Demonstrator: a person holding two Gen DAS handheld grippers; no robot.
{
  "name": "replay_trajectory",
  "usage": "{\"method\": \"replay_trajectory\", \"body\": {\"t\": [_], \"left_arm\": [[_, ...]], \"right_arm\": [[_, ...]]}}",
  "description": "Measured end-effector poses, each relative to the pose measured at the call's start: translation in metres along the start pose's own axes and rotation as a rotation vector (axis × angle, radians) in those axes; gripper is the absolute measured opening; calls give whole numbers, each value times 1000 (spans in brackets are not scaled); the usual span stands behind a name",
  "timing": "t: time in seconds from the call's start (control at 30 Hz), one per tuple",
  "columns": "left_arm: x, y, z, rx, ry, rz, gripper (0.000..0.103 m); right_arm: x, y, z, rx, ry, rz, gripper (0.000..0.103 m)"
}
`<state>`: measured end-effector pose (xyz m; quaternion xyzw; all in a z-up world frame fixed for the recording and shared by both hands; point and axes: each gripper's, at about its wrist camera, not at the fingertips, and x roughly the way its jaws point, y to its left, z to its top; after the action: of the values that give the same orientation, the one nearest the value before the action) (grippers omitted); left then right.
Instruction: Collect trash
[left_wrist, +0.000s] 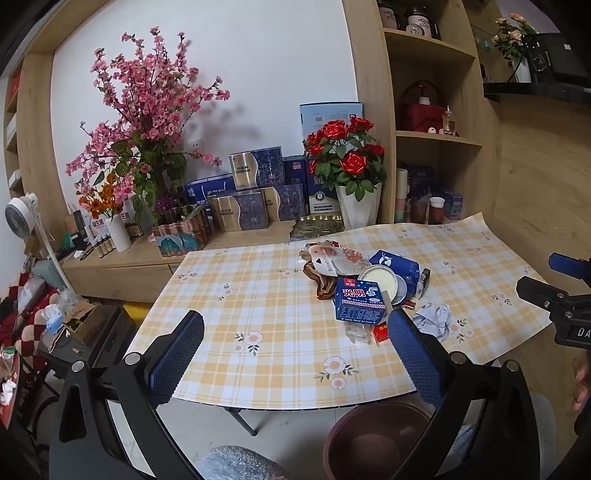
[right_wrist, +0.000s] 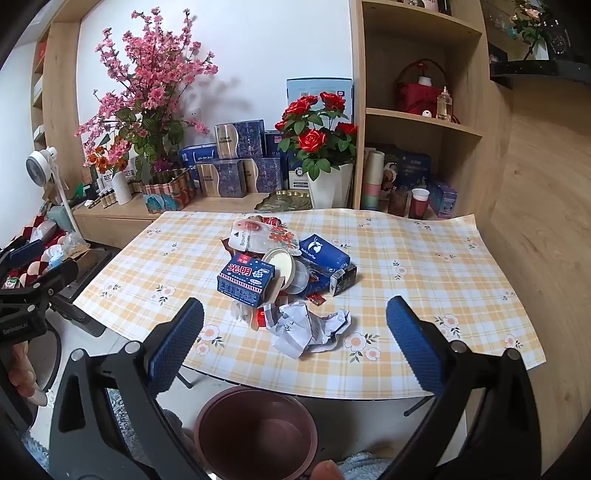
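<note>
Looking through both wrist cameras, we are seeing the trash pile (right_wrist: 284, 280) lying mid-worktop on the checked yellow cloth (right_wrist: 424, 280), with a brown bin (right_wrist: 255, 428) standing on the floor just beside the near edge of the worktop.

View differences: the right wrist view is giving us the crumpled white paper (right_wrist: 308, 328) in full, nearest the camera and lying between the two blue pads; in the left wrist view the same paper (left_wrist: 434, 319) is showing only partly, behind the right-hand pad. The left wrist view is showing the right tongs (left_wrist: 554, 284) at its right edge; the right wrist view is showing the left tongs (right_wrist: 40, 266) at its left edge, with fingers (right_wrist: 22, 369) wrapped on the handle.

Orientation: the blue ice-cream carton (right_wrist: 245, 282) is lying flat, its long axis running left to right, printed face tilted toward us. The blue coffee bag (right_wrist: 325, 251) is lying behind it, long axis slanting from rear left to front right. A round lid (right_wrist: 280, 264) is leaning on edge between them.

Appearance: a clear snack wrapper (right_wrist: 258, 236) with red print is sitting at the back of the pile; a small red sachet (right_wrist: 316, 298) is lying by the paper.

Left tongs (left_wrist: 295, 325) and right tongs (right_wrist: 295, 325) are both spread wide, released, gripping nothing.
</note>
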<state>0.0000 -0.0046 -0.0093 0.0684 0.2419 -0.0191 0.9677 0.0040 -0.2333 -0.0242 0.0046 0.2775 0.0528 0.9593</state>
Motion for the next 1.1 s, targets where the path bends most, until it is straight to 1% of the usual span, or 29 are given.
{"method": "replay_trajectory", "body": {"t": [0.7, 1.1], "left_arm": [[2, 2, -1, -14, 10, -20, 98], [5, -5, 1, 8, 12, -23, 98]], "right_arm": [[0, -6, -9, 17, 8, -12, 97], [8, -4, -12, 21, 28, 0, 97]]}}
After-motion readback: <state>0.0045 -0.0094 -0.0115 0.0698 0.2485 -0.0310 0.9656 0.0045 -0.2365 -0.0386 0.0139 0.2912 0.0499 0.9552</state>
